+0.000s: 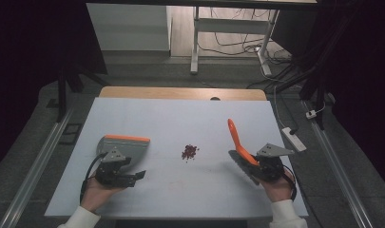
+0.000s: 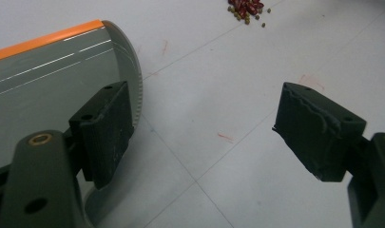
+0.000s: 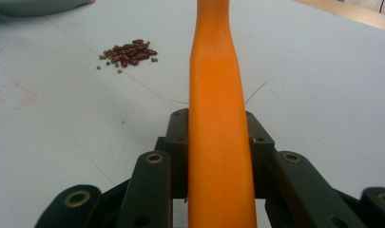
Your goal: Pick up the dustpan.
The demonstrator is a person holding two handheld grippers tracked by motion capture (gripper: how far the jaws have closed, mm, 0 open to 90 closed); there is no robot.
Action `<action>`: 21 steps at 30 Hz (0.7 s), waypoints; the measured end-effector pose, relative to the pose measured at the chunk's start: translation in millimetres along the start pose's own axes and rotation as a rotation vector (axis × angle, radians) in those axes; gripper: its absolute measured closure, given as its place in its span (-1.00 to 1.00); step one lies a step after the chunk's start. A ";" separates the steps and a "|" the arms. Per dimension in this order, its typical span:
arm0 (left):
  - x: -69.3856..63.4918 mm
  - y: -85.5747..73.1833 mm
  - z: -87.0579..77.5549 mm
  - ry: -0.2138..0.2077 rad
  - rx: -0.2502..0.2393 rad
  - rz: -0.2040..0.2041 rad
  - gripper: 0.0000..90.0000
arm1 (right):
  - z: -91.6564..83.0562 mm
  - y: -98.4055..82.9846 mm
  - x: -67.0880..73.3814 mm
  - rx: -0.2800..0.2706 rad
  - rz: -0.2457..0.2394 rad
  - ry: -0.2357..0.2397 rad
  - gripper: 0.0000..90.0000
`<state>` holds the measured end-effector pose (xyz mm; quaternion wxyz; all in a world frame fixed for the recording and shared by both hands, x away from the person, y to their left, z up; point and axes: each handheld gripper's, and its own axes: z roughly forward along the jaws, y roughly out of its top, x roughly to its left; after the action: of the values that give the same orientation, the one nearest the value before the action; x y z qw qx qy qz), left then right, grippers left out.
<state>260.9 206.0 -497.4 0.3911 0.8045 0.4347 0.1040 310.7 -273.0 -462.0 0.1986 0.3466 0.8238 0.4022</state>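
Observation:
A small heap of dark red beans (image 1: 189, 152) lies mid-table, also in the left gripper view (image 2: 246, 8) and the right gripper view (image 3: 129, 53). A grey dustpan (image 1: 126, 145) with an orange rim rests flat at the left. My left gripper (image 1: 133, 168) stands open just in front of it; one jaw hangs over the pan's edge (image 2: 52, 80), and only bare table shows between the jaws (image 2: 204, 128). My right gripper (image 1: 256, 164) is shut on the orange handle (image 3: 217, 85) of a brush (image 1: 235, 135), whose grey bristles (image 1: 238, 160) sit near the table.
The white table top (image 1: 180, 118) ends in a wooden strip (image 1: 180, 92) at the far side. A white power strip (image 1: 293, 138) lies on the floor to the right. Desk legs and cables stand beyond the table.

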 end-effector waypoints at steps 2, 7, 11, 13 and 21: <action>1.1 0.2 -0.4 0.001 -0.001 -0.005 -0.54 | -1.0 1.0 0.3 -0.008 0.005 0.004 0.57; 1.8 0.3 -2.9 0.000 -0.010 -0.013 -0.54 | -1.9 0.7 0.8 -0.008 0.000 -0.001 0.57; 2.0 0.7 -2.9 -0.002 -0.010 -0.012 -0.54 | -2.1 1.0 1.2 -0.011 0.000 -0.003 0.57; 2.0 0.8 -2.7 -0.004 -0.009 -0.011 -0.54 | -2.4 0.9 1.0 -0.012 -0.002 -0.008 0.57; 1.3 2.2 -5.9 0.007 -0.032 -0.016 -0.53 | -2.1 -0.1 0.9 -0.013 0.006 -0.012 0.57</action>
<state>260.1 209.5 -492.1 0.4031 0.7943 0.4408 0.1104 308.8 -273.5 -460.9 0.2045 0.3503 0.8189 0.4060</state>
